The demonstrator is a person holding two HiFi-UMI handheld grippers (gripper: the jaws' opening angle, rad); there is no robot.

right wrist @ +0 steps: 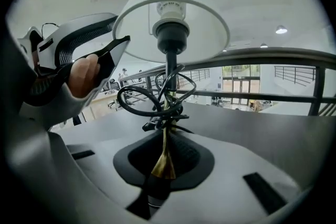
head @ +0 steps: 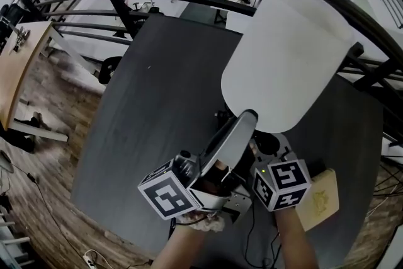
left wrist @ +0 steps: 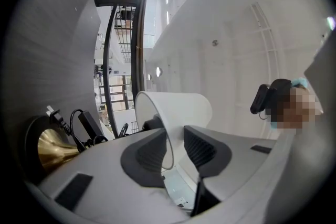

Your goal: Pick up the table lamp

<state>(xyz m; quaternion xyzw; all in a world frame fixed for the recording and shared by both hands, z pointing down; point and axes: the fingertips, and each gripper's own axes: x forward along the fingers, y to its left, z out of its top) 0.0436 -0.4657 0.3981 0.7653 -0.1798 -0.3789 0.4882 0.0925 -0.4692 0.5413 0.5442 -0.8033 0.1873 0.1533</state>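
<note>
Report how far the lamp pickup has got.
Done: the left gripper and right gripper are at the lamp. In hand: the shade rim sits unclamped between the left jaws; the stem stands between the right jaws, grip unclear. Left: a firm hold and the lift; no view shows the lamp off the table.

Both arms come forward side by side, the left forearm [head: 179, 247] and the right forearm [head: 295, 242] close together, each hand behind its claw. The left claw [left wrist: 176, 147] tilts a little upward with its jaws apart. The rim of the lampshade [left wrist: 178, 107] stands between them without being pinched, and a finger of the left hand [right wrist: 84, 75] lies along the claw's side. Just beside it the right claw [right wrist: 165, 165] angles downward, its jaws narrowly parted with the lamp's brass stem [right wrist: 165, 139] between them.
</note>
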